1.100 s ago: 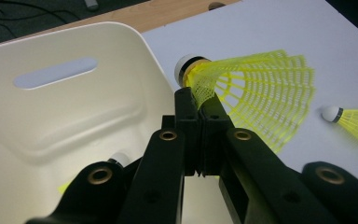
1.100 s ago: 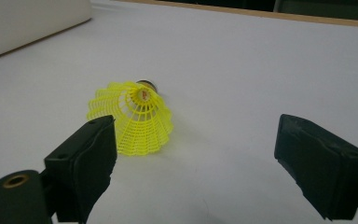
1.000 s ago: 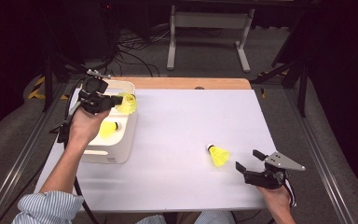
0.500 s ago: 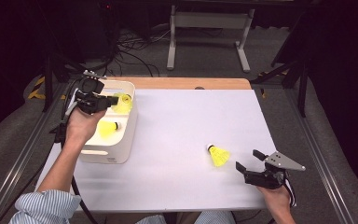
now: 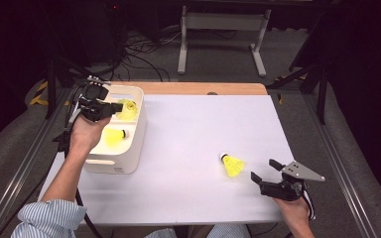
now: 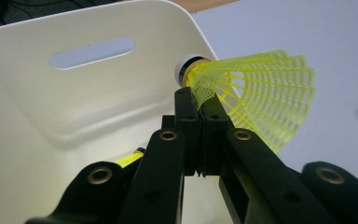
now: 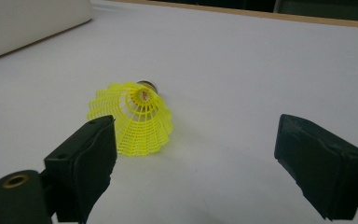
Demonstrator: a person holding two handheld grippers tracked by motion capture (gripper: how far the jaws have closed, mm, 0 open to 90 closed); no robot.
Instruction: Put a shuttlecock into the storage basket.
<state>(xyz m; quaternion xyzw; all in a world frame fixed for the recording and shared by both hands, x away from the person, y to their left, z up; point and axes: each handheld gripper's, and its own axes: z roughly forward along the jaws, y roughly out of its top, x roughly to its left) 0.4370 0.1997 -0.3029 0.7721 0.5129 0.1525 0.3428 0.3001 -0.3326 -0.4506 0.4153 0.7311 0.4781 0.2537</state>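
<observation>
My left gripper (image 5: 115, 106) (image 6: 198, 98) is shut on the mesh skirt of a yellow shuttlecock (image 5: 128, 109) (image 6: 261, 100), just behind its white cork. It holds it over the far part of a cream bin (image 5: 131, 161) (image 6: 65, 107). A second yellow shuttlecock (image 5: 113, 137) lies inside the bin. A third yellow shuttlecock (image 5: 232, 165) (image 7: 137, 119) lies on its side on the white table, cork pointing away from my right gripper. My right gripper (image 5: 268, 171) (image 7: 200, 140) stands open a short way behind its skirt, with nothing between the jaws.
The white tabletop (image 5: 193, 129) has a wooden strip (image 5: 198, 88) along its far edge. The bin stands at the table's left side. Dark floor with cables and a metal stand (image 5: 223, 29) lies beyond the table.
The left gripper with its shuttlecock has shifted very slightly to the left over the bin. The right gripper and the shuttlecock on the table have stayed put.
</observation>
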